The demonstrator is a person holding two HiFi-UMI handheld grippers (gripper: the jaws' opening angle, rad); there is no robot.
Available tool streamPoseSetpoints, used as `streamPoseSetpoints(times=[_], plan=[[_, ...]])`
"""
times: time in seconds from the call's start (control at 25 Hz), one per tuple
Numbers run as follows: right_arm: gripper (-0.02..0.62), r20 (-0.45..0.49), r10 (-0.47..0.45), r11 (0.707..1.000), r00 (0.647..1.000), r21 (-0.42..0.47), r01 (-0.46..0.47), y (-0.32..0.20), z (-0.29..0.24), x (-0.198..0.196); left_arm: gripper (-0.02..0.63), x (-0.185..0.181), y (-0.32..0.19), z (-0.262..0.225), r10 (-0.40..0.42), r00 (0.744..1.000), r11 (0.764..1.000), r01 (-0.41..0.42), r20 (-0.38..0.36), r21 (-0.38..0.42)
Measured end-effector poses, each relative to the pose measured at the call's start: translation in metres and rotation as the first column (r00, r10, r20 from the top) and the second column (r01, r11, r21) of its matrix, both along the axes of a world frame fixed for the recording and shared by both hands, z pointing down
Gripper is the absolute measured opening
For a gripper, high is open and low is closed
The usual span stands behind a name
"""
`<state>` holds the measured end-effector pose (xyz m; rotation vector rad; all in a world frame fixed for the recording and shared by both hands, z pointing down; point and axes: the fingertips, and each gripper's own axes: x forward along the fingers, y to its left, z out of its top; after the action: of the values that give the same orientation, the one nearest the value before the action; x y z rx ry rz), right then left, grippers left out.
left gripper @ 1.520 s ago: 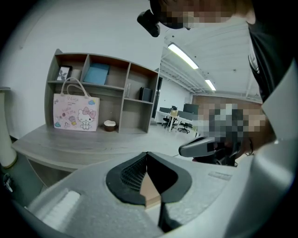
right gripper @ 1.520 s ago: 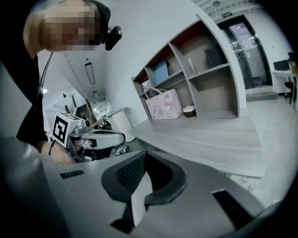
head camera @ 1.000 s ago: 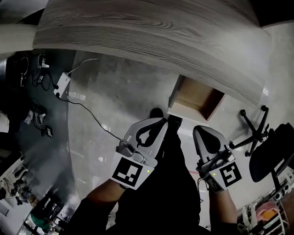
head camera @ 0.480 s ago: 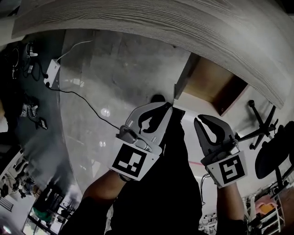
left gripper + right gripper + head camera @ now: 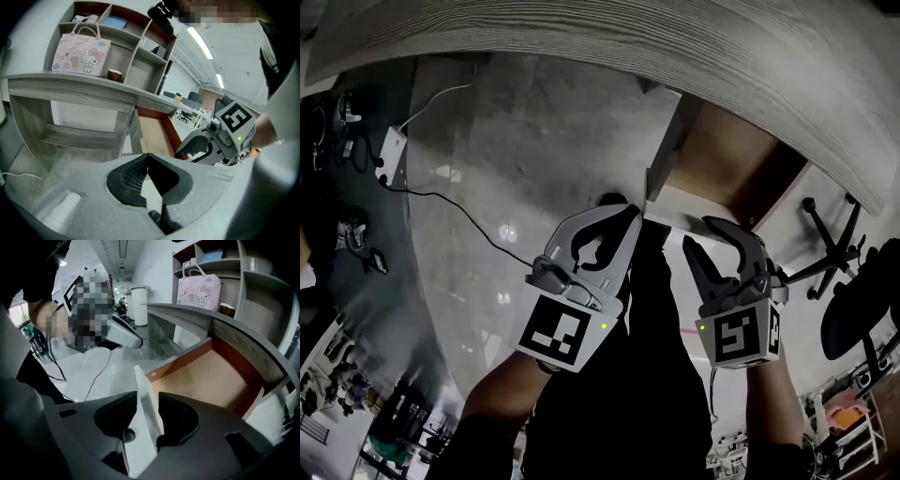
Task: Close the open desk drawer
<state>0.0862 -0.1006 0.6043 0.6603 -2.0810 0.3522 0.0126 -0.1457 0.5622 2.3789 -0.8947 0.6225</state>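
Observation:
Under the grey wooden desk top the drawer stands pulled out, brown inside with nothing in it. Its white front panel faces me. My right gripper straddles the top edge of that panel, one jaw on each side; its jaws are opening and do not clamp the panel. My left gripper hangs just left of the panel's corner, shut with nothing in it. In the left gripper view the closed tips of the left gripper point at the drawer, and the right gripper shows beside them.
An office chair base stands right of the drawer. A power strip and its cable lie on the floor at left. A pink cartoon-cat bag sits on the desk under wall shelves. My dark-trousered legs fill the lower middle.
Both grippers have sunk towards the drawer front. The right gripper has rolled and its jaws have gone from shut to wide apart, now astride the panel's edge.

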Motion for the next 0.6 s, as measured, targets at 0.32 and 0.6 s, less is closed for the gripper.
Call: streamPoseSetpoints(times=[0.32, 0.6], plan=[[0.158, -0.075, -0.046, 0.999, 0.996, -0.02, 0.045, 0.001, 0.021, 0.005, 0.008, -0.001, -0.007, 0.011, -0.024, 1.0, 1.0, 0.024, 0.006, -0.015], [0.079, -0.2, -0.147, 0.986, 0.969, 0.052, 0.161, 0.003, 0.026, 0.008, 0.008, -0.008, -0.011, 0.014, -0.055, 0.998, 0.998, 0.055, 0.018, -0.026]])
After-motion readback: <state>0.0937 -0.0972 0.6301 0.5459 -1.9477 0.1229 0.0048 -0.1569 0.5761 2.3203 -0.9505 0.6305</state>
